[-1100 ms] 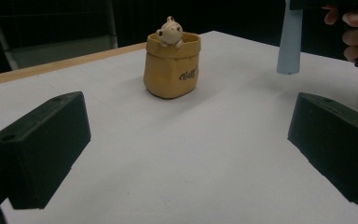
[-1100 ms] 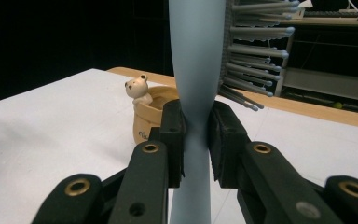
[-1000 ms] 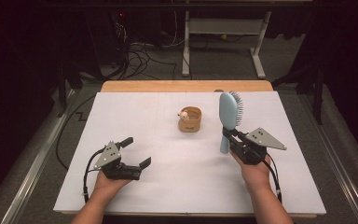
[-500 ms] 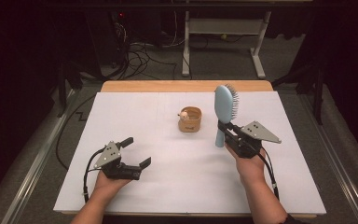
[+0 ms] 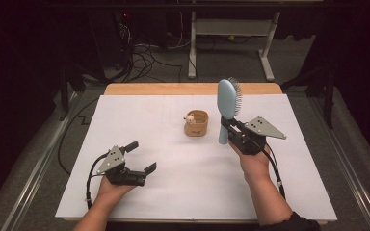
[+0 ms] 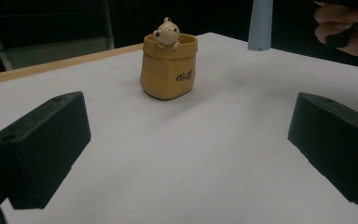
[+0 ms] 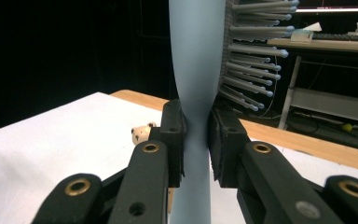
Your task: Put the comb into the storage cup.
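Observation:
A pale blue hairbrush (image 5: 228, 107) stands upright above the white table, bristles facing right. My right gripper (image 5: 230, 129) is shut on its handle; in the right gripper view both pads clamp the blue handle (image 7: 196, 135) below the bristles (image 7: 254, 51). A small tan pouch (image 5: 196, 123) with a little bear figure at its rim sits just left of the brush, near the table's middle. In the left gripper view the pouch (image 6: 168, 65) stands ahead of my left gripper (image 6: 186, 154). That left gripper (image 5: 141, 156) rests low at the front left, jaws wide apart, nothing between them.
A white sheet (image 5: 173, 192) covers the table, with a wooden edge (image 5: 192, 88) at the far side. Beyond it are a desk frame (image 5: 231, 43) and loose cables (image 5: 144, 57) on the dark floor.
My right gripper has carried the hairbrush left and a little up, closer to the pouch. The left gripper has stayed put.

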The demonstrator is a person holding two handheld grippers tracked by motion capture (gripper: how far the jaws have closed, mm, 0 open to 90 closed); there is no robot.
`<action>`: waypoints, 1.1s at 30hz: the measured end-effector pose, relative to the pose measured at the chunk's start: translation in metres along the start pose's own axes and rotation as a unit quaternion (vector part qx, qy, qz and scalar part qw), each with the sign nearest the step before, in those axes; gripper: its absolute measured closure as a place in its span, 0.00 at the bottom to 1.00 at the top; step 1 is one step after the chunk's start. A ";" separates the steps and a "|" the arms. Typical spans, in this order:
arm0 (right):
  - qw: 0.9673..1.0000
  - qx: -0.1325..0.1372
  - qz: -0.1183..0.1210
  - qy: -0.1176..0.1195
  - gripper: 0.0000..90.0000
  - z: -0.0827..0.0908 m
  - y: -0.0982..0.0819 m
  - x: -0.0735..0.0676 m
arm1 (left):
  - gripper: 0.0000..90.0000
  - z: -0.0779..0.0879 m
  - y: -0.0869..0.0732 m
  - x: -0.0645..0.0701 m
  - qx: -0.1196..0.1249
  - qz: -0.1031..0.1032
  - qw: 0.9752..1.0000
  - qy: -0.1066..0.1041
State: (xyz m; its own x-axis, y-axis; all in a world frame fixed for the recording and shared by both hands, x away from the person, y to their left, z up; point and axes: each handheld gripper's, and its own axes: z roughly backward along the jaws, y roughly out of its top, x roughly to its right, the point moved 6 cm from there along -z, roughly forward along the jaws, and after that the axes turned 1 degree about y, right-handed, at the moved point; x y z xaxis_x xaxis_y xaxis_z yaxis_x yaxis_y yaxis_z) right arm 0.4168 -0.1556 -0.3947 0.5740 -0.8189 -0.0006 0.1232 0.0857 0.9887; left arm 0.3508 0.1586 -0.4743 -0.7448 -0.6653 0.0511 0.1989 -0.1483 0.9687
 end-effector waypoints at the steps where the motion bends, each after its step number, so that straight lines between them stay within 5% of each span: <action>1: 1.000 0.001 0.002 0.000 0.87 -0.001 0.001 0.000 | 0.00 0.000 0.000 0.000 0.000 0.001 1.000 0.000; 21: 1.000 0.020 -0.001 -0.009 0.87 -0.027 0.027 0.003 | 0.00 0.001 0.000 -0.001 0.001 0.000 1.000 0.001; 33: 1.000 0.023 -0.003 -0.007 0.87 -0.057 0.035 0.000 | 0.00 0.001 0.000 -0.003 0.000 0.005 1.000 0.001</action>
State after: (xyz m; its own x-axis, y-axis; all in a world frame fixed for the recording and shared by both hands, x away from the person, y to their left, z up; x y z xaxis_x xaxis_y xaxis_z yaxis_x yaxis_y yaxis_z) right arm 0.4674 -0.1203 -0.3689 0.5624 -0.8269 -0.0049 0.0892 0.0548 0.9945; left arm 0.3521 0.1613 -0.4742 -0.7416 -0.6680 0.0613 0.2071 -0.1411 0.9681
